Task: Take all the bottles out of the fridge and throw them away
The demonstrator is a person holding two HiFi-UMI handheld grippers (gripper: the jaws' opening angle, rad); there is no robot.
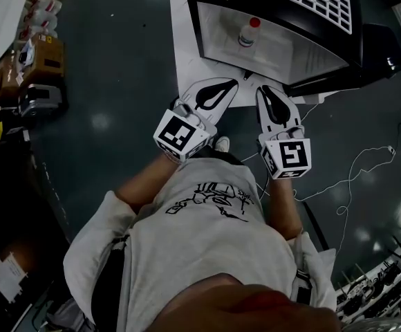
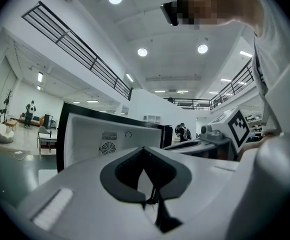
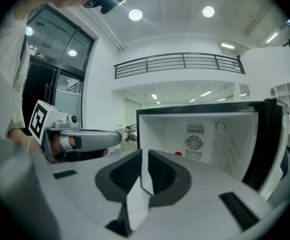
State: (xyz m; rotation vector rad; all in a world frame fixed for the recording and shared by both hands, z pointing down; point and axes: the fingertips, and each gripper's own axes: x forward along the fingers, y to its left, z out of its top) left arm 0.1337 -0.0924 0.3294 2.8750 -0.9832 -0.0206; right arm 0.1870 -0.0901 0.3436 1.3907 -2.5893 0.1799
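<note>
- Currently, one bottle point(image 1: 249, 33) with a red cap is seen upright inside the open fridge point(image 1: 202, 26), near its back wall; no other bottle is visible.
- The left gripper point(image 1: 229, 83) and the right gripper point(image 1: 264, 90) are held side by side just in front of the fridge opening, well apart from the bottle.
- The fingers point(image 2: 116, 171) of the left gripper are pressed together with nothing between them; the same is read for the right gripper.
- If the fingers are not spread before the reach, the bottle is likely to be knocked over or shoved against the back wall.
- The smooth round body may slip if pinched off-centre.
- The fridge frame may be struck if both grippers are brought in together.
</note>
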